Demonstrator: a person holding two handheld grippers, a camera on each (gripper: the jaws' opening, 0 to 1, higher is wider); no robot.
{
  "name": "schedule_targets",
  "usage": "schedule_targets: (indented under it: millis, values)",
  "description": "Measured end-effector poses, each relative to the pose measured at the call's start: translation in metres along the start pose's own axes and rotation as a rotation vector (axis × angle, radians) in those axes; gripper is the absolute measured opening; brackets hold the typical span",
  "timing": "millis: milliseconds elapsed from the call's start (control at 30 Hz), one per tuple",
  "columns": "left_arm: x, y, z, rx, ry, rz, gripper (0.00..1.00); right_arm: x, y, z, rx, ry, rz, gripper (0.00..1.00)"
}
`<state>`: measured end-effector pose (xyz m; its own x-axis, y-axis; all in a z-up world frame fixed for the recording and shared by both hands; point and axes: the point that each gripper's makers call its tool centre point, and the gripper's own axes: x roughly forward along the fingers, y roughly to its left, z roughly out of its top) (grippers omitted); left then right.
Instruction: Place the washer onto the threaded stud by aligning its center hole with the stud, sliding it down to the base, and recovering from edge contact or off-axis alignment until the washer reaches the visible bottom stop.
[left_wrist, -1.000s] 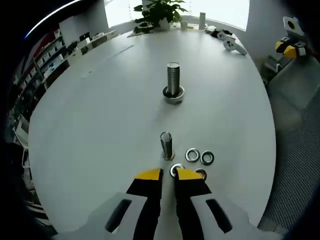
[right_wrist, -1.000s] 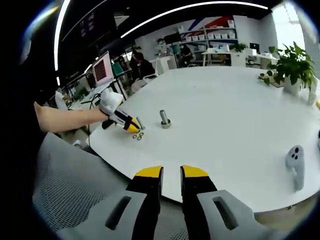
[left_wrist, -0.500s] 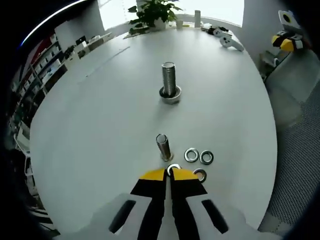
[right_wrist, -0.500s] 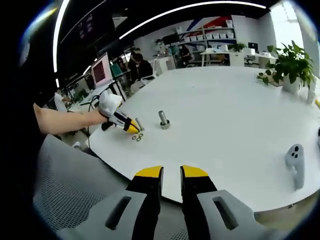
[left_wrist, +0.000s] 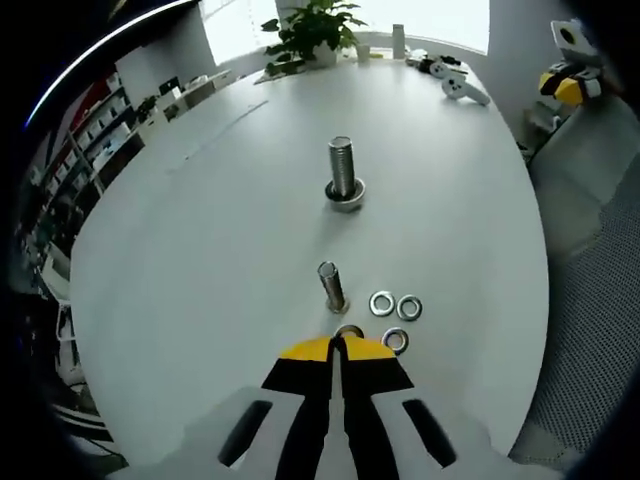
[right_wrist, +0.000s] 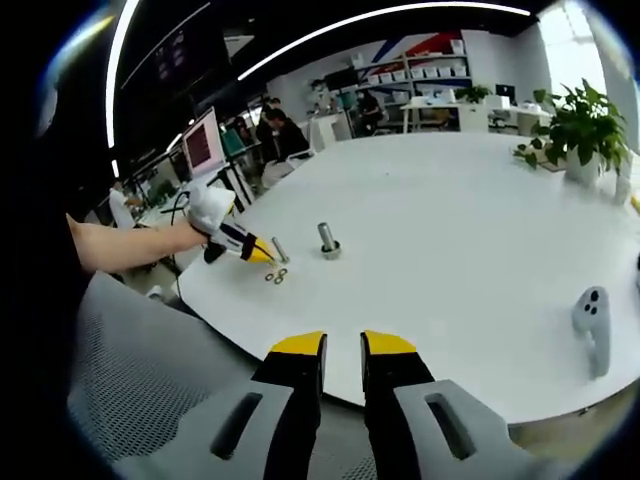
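The left gripper (left_wrist: 337, 345) was clenched on a washer (left_wrist: 348, 331) beside the small stud (left_wrist: 331, 287), evidently to thread it; the right gripper (right_wrist: 342, 345), jaws parted and empty, hung off the table (right_wrist: 480, 230)

The table (left_wrist: 200, 250) looks smooth, matt white. On it the threaded stud (left_wrist: 331, 287) and larger bolt (left_wrist: 343, 175) behind it are bright, ridged metal; the washers (left_wrist: 394, 305) beside the stud are shiny metal. Off the table's edge, a chair (right_wrist: 130, 370) shows grey woven mesh.
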<state>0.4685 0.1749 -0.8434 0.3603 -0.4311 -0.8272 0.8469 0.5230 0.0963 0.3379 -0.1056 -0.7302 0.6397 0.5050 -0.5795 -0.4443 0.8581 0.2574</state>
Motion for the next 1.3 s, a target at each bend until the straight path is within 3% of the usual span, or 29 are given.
schedule_targets:
  millis: [333, 700, 1300]
  values:
    - [-0.020, 0.000, 0.012, -0.022, -0.038, 0.006, 0.00, 0.000, -0.001, 0.000, 0.001, -0.006, -0.001, 0.16]
    - [-0.034, 0.001, 0.039, -0.066, -0.107, 0.000, 0.00, -0.001, -0.001, 0.001, 0.003, -0.008, -0.002, 0.16]
    - [-0.019, 0.011, 0.054, -0.039, -0.088, -0.010, 0.00, -0.001, -0.001, 0.002, 0.012, -0.013, -0.003, 0.16]
